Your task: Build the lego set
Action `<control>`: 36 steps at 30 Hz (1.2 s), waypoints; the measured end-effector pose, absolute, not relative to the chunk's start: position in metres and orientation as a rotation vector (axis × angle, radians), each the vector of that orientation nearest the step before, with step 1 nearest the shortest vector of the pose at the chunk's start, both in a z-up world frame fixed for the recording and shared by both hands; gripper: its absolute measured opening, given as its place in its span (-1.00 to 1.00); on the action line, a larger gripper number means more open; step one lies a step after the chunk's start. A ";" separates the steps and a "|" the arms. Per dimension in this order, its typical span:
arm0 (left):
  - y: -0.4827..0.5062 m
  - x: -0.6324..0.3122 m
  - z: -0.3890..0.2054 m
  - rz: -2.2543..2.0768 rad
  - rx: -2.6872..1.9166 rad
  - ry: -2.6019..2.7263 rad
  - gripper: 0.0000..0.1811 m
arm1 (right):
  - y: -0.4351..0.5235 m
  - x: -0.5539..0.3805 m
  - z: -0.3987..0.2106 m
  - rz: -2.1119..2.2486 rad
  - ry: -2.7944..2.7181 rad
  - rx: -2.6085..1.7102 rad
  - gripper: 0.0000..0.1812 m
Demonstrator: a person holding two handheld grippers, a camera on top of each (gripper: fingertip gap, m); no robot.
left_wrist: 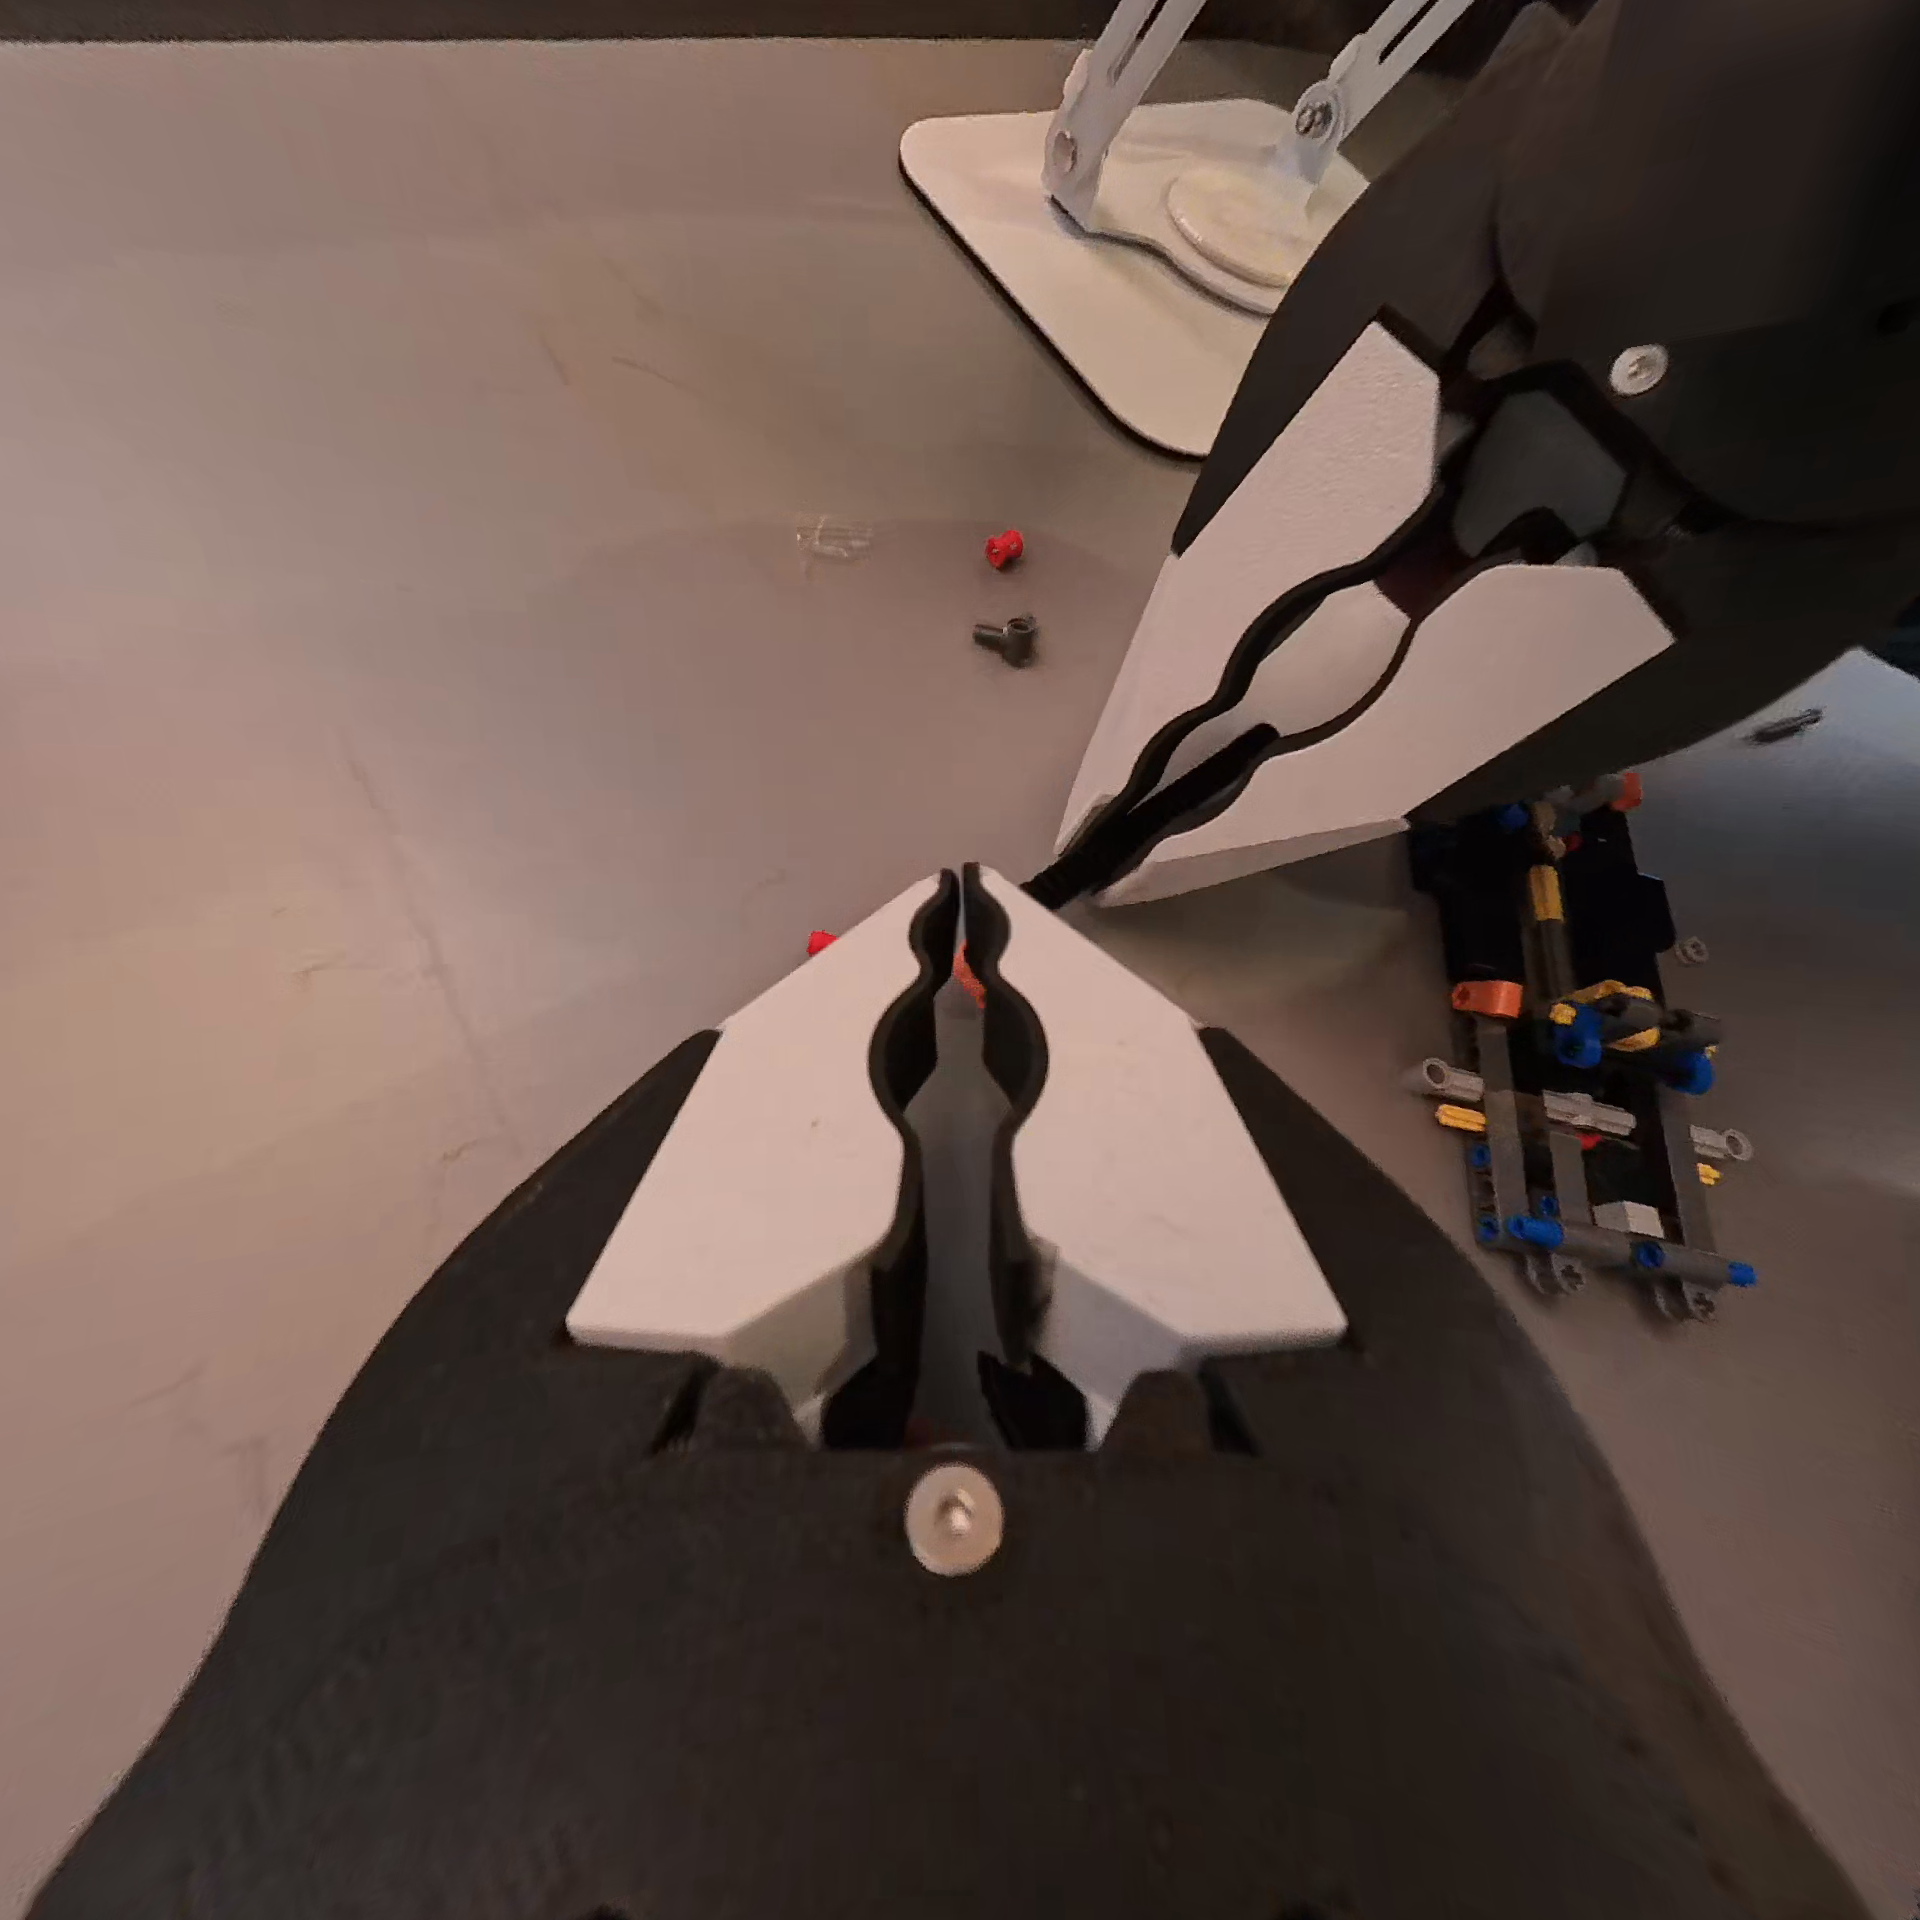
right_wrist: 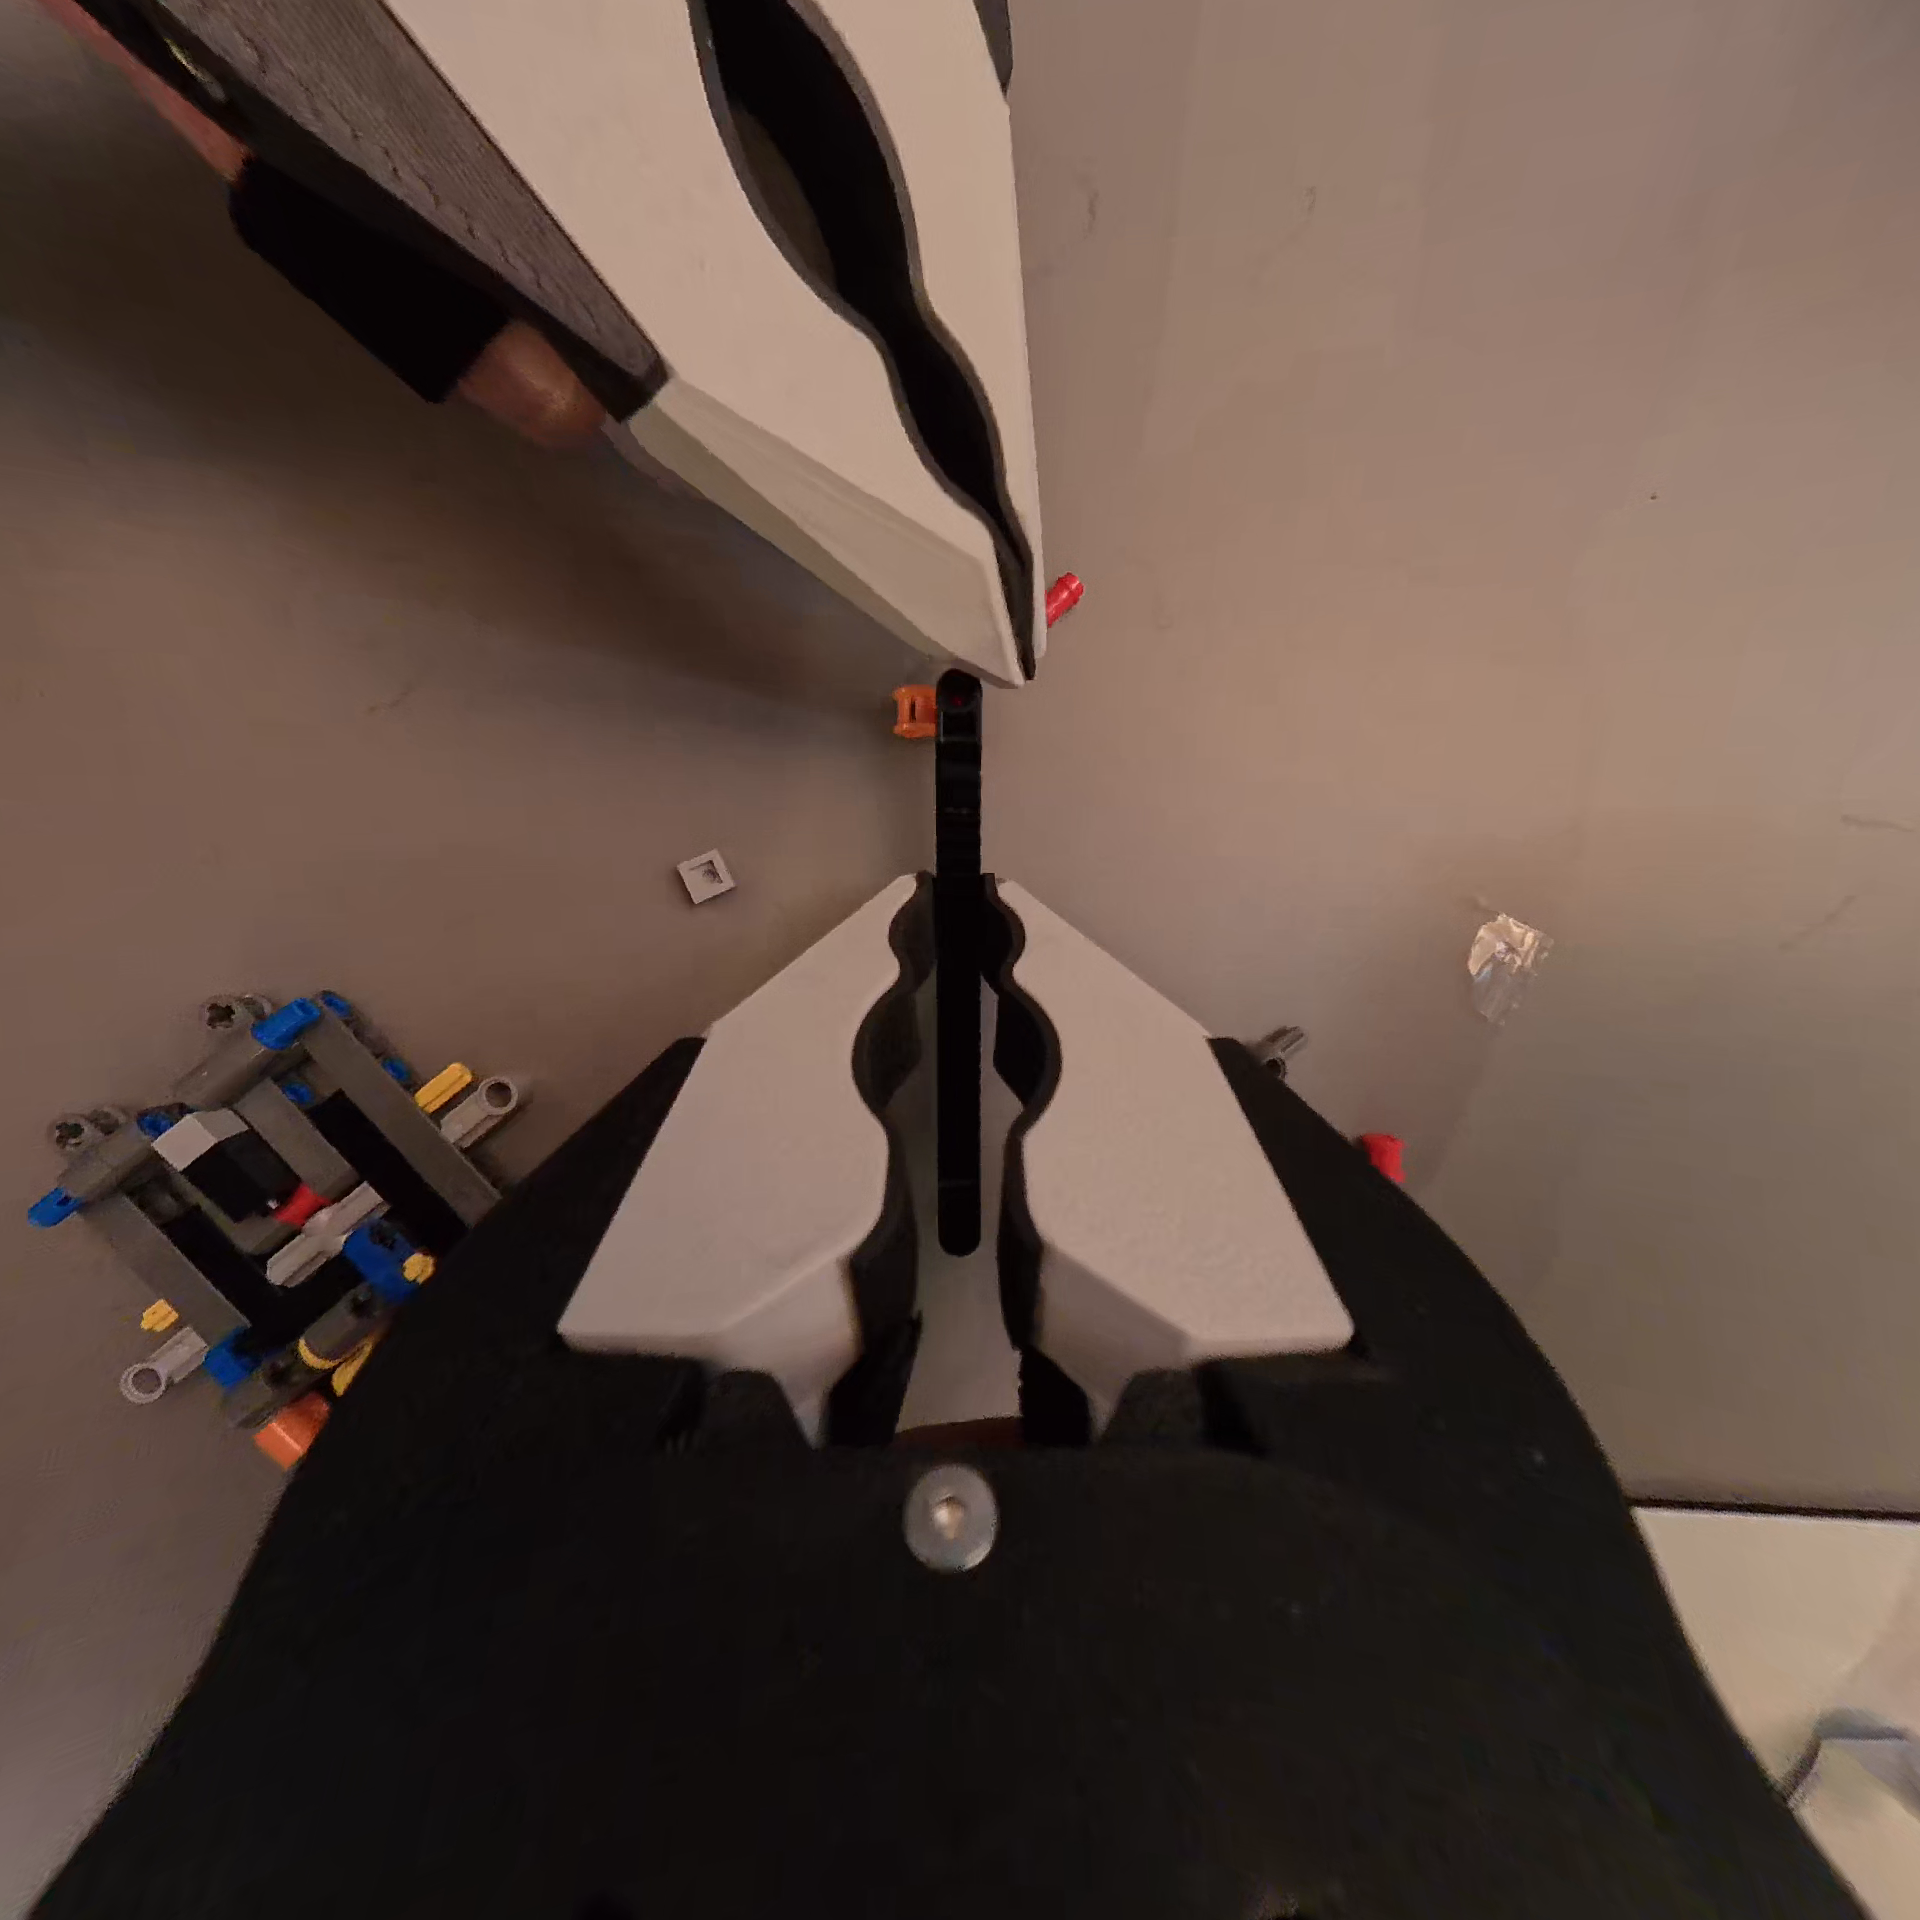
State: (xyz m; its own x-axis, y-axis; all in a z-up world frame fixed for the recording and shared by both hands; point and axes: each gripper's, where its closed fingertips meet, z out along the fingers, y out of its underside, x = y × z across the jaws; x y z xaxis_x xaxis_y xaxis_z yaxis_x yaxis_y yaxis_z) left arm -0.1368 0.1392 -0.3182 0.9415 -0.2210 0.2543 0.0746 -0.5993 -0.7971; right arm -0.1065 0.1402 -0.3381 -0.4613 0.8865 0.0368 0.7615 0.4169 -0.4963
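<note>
My right gripper (right_wrist: pixel 956 883) is shut on a long black beam (right_wrist: pixel 957 810) that sticks out forward past its tips. In the left wrist view the right gripper (left_wrist: pixel 1081 862) comes in from the upper right with the beam's end (left_wrist: pixel 1044 889) next to my left gripper (left_wrist: pixel 961 881). The left gripper is shut, and I see nothing held at its tips. It also shows in the right wrist view (right_wrist: pixel 1023 665), just above the beam's end. An orange piece (right_wrist: pixel 912 712) and a red pin (right_wrist: pixel 1062 600) lie close by. The partly built chassis (left_wrist: pixel 1579 1091) lies to the right.
The chassis (right_wrist: pixel 270 1195) is at the lower left in the right wrist view. Loose on the table are a red piece (left_wrist: pixel 1004 548), a dark grey connector (left_wrist: pixel 1008 639), a small grey tile (right_wrist: pixel 707 876) and a crumpled clear scrap (right_wrist: pixel 1507 961). A white stand base (left_wrist: pixel 1091 260) is at the back. My right fingertips sit around 4 cm from my left ones. From the right gripper's tips to the small grey tile (right_wrist: pixel 707 876) is close to 4 cm.
</note>
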 end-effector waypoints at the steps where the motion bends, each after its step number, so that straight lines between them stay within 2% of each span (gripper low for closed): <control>1: 0.138 -0.137 -0.317 -0.433 -2.168 0.091 -1.00 | 0.140 -0.106 -0.338 0.599 -2.384 -1.430 -0.95; 24: 0.133 -0.132 -0.321 -0.426 -2.189 0.113 -1.00 | 0.140 -0.106 -0.339 0.529 -2.409 -1.403 -0.95; 36: 0.129 -0.132 -0.327 -0.371 -2.225 0.105 -1.00 | 0.140 -0.106 -0.340 0.341 -2.473 -1.354 -0.95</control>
State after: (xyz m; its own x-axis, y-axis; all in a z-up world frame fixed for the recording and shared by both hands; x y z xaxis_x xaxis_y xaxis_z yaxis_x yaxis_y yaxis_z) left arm -0.1322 0.1287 -0.3271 0.9524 -0.2015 0.2286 0.0522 -0.6312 -0.7739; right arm -0.1056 0.1399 -0.3399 -0.5107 0.8471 0.1469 0.7759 0.5277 -0.3457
